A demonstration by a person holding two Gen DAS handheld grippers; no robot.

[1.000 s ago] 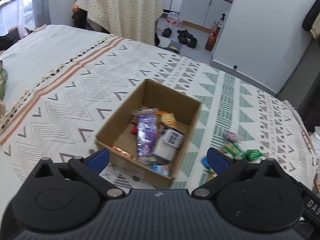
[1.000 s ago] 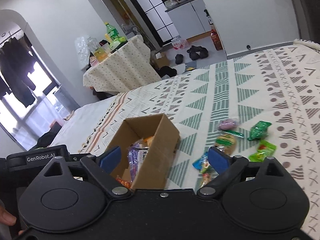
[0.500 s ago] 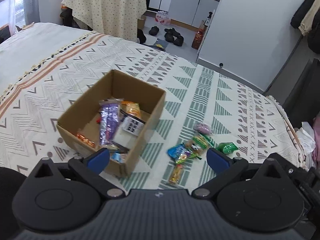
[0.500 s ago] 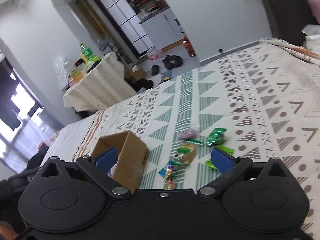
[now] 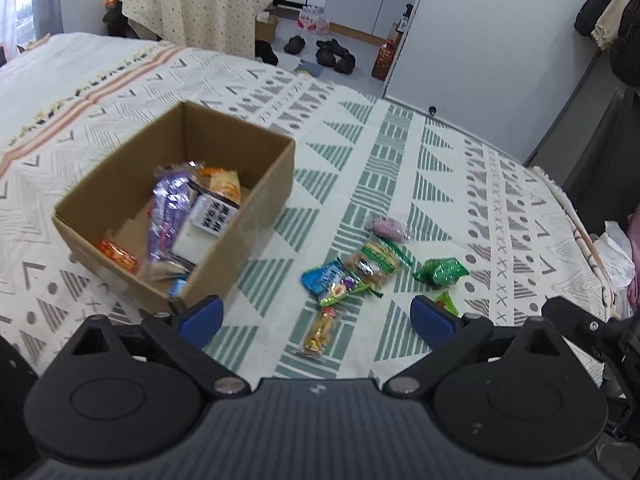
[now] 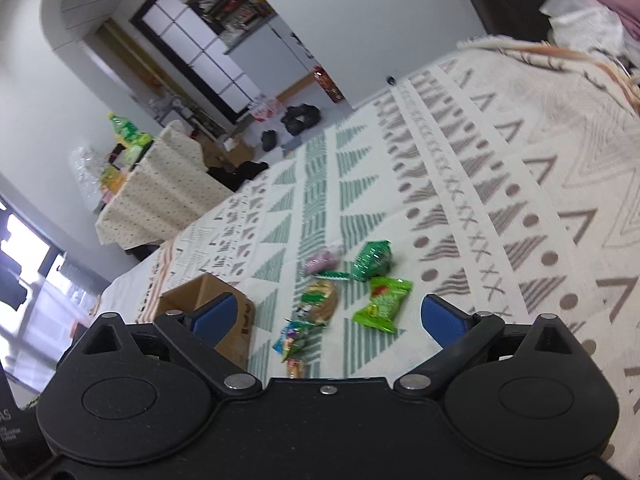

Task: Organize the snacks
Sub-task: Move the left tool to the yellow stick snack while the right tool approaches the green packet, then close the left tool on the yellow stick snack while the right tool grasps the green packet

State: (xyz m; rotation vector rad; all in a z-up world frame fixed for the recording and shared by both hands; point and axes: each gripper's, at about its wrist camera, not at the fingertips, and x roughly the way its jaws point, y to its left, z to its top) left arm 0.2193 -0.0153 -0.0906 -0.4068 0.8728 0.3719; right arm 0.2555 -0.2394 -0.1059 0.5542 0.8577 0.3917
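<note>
An open cardboard box (image 5: 256,200) (image 6: 192,300) sits on the patterned bedspread and holds several snack packets, among them a purple one (image 5: 168,208). To its right lie loose snacks: a pink packet (image 5: 388,226), a dark green packet (image 5: 440,272) (image 6: 370,260), a bright green packet (image 6: 382,306), a blue-green packet (image 5: 332,282) and a yellow bar (image 5: 320,332). My left gripper (image 5: 318,316) hovers open just above the yellow bar. My right gripper (image 6: 328,316) hangs open over the loose snacks, with nothing between its blue pads.
The bedspread (image 5: 400,152) ends at a far edge, with floor, shoes (image 5: 332,54) and a white cabinet (image 5: 480,40) beyond. A table with a dotted cloth (image 5: 192,4) stands at the back left. Pillows and clothing lie at the bed's right (image 6: 580,12).
Both grippers have swung right, away from the box and toward the loose snacks, and sunk a little. The right gripper's view has rolled, so the bed now looks tilted.
</note>
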